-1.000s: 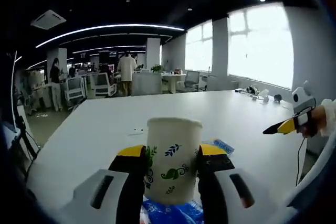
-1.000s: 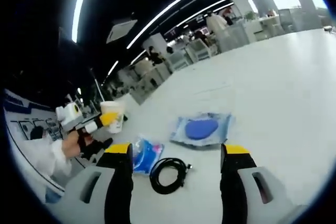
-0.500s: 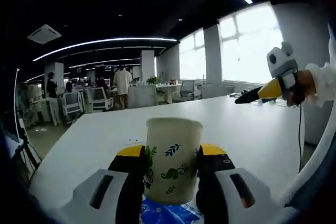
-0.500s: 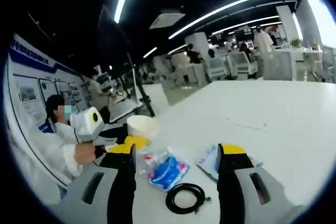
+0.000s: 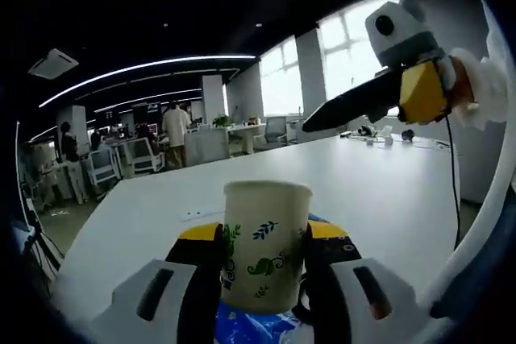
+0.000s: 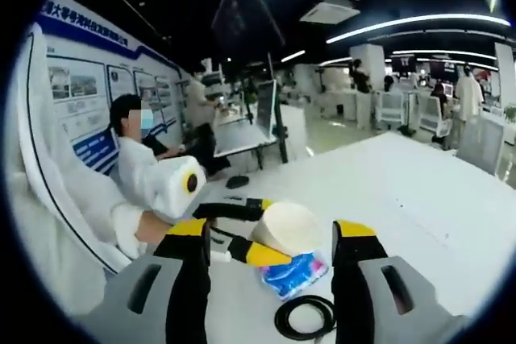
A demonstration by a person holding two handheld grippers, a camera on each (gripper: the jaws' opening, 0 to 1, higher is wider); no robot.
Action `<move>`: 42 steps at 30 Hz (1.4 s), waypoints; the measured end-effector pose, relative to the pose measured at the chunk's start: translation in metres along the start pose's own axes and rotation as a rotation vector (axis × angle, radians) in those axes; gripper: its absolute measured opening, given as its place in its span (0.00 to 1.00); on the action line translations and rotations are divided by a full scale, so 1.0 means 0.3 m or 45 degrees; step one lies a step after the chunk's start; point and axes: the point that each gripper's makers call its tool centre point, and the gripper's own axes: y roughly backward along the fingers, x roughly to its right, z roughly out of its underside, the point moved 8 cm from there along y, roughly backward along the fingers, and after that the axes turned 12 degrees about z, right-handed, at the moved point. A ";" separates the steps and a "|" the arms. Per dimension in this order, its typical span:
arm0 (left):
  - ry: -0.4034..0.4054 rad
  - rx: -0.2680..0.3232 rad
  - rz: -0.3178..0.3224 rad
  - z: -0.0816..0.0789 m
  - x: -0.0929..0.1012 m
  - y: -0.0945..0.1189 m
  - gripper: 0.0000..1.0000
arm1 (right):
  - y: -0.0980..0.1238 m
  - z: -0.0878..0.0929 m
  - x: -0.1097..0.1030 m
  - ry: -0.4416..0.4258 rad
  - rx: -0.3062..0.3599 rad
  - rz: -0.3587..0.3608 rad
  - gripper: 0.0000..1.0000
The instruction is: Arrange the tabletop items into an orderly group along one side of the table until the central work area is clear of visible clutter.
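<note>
A white paper cup (image 5: 266, 247) with green leaf prints stands upright between the jaws of my left gripper (image 5: 266, 235), which is shut on it. Just below the cup lies a blue packet (image 5: 256, 329) on the white table (image 5: 161, 207). In the right gripper view the same cup (image 6: 292, 227) shows tilted, held over the blue packet (image 6: 294, 273), with a black cable coil (image 6: 306, 317) in front of it. My right gripper (image 6: 270, 239) is open with nothing between its jaws. Its black finger (image 5: 347, 106) reaches in from the upper right, above the table.
A person's hand and white sleeve (image 6: 121, 207) hold the left gripper. Small items (image 5: 387, 132) lie at the table's far side by the windows. Office chairs (image 5: 137, 159) and standing people are beyond the table. A monitor (image 6: 270, 114) and a poster wall (image 6: 89, 94) are at left.
The right gripper has come up closer beside the left gripper's cup, and its view has swung toward the cup. The left gripper keeps its hold on the cup.
</note>
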 end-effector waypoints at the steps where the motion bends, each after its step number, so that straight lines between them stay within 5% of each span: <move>1: -0.003 -0.002 0.003 0.000 0.001 0.000 0.39 | -0.005 -0.004 -0.003 0.015 -0.005 -0.009 0.58; 8: -0.171 -0.081 0.106 0.005 0.045 -0.010 0.39 | -0.035 0.015 -0.021 0.146 -0.160 -0.065 0.49; 13: -0.236 -0.098 0.142 0.000 0.073 -0.018 0.39 | -0.053 0.052 -0.054 0.137 -0.283 -0.160 0.38; 24: -0.361 -0.100 0.174 -0.033 0.098 -0.014 0.39 | -0.090 0.098 -0.051 0.094 -0.362 -0.145 0.00; 37: -0.312 -0.125 0.135 -0.009 0.105 0.004 0.44 | -0.109 0.110 -0.062 0.035 -0.426 -0.162 0.00; 42: -0.211 -0.125 0.090 0.013 0.088 0.031 0.48 | -0.121 0.124 -0.058 0.068 -0.454 -0.142 0.00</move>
